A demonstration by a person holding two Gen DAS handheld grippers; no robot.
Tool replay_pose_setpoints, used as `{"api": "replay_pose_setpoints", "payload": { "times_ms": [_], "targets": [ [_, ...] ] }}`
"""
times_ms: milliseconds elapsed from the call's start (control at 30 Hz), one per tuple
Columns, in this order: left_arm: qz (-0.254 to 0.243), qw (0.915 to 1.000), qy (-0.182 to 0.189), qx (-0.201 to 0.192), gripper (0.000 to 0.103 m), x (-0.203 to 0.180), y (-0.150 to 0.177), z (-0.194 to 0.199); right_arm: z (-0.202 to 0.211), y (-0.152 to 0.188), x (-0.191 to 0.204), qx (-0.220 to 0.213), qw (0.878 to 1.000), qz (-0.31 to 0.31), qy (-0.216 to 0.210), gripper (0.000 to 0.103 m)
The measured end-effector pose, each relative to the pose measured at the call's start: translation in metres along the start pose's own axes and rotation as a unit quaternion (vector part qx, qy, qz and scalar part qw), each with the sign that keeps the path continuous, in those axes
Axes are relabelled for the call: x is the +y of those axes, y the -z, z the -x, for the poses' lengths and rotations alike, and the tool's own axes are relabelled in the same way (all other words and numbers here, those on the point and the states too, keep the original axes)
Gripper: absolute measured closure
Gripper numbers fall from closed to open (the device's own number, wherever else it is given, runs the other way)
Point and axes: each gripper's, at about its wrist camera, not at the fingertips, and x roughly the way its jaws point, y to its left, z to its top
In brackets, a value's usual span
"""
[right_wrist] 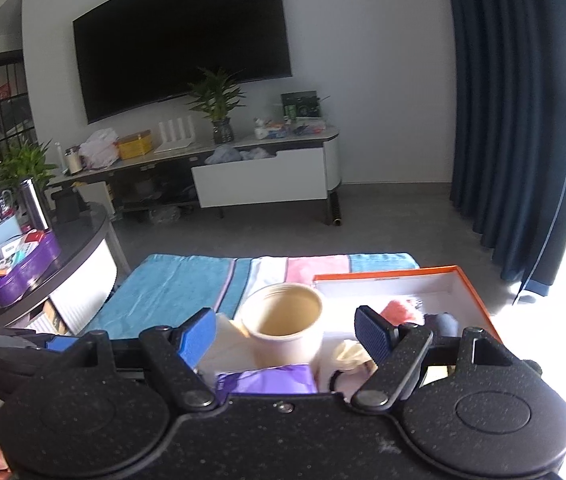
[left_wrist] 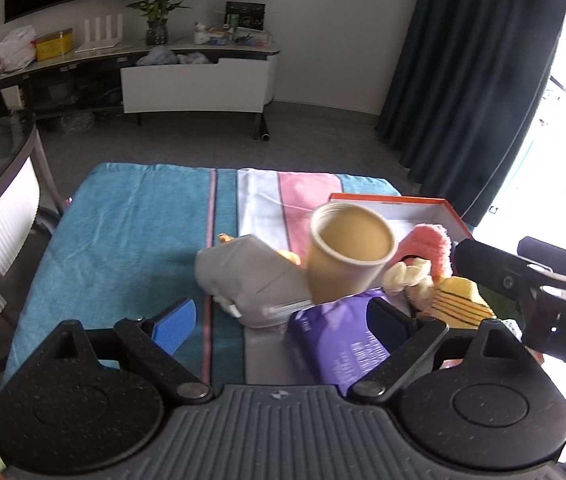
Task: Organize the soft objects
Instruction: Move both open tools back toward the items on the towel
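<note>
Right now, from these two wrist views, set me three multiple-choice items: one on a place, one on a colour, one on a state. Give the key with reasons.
1. Where is the pink plush toy?
A. inside the orange-rimmed box
B. on the TV stand
C. on the bare floor

2. What colour is the packet nearest the left gripper?
A. green
B. purple
C. red

3. How do the fingers of the right gripper stand?
A. clamped on the tan cup
B. pressed shut together
C. spread apart, touching nothing

Key: 1 A, the pink fluff sits within the box walls; 2 B, the wrapper shows purple in both views; 3 C, both blue pads stand wide, clear of the cup beyond them.
</note>
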Motion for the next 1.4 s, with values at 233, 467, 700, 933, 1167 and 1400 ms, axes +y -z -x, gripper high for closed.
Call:
{"api": "replay_pose_setpoints", "payload": {
  "times_ms": [233, 467, 700, 933, 1167, 1400],
  "targets": [
    [0.026, 0.9994, -0.017, 0.011, 0.008, 0.038, 0.014, -0.001, -0.010, 0.011, 0.025, 0.019, 0.999, 0.020, -0.028, 0.013],
    [0.061, 0.9966, -0.045, 0.030, 0.008, 0.076, 0.024, -0.010, -0.018, 0.022, 0.045, 0.038, 0.997, 0.040, -0.058, 0.013],
    [0.079, 0.9944, -0.055, 0.042, 0.008, 0.098, 0.030, -0.017, -0.037, 0.040, 0.067, 0.069, 0.993, 0.056, -0.076, 0.013],
    [0.089, 0.9947, -0.031, 0.042, 0.008, 0.102, 0.033, -0.031, -0.038, 0.045, 0.064, 0.066, 0.994, 0.050, -0.076, 0.013],
    [0.113, 0.9925, 0.013, 0.045, 0.008, 0.093, 0.020, -0.062, -0.028, 0.042, 0.046, 0.046, 0.996, 0.039, -0.067, 0.013],
    [0.125, 0.9899, 0.039, 0.054, 0.005, 0.075, 0.013, -0.088, -0.032, 0.045, 0.031, 0.043, 0.996, 0.026, -0.070, 0.013]
  ]
}}
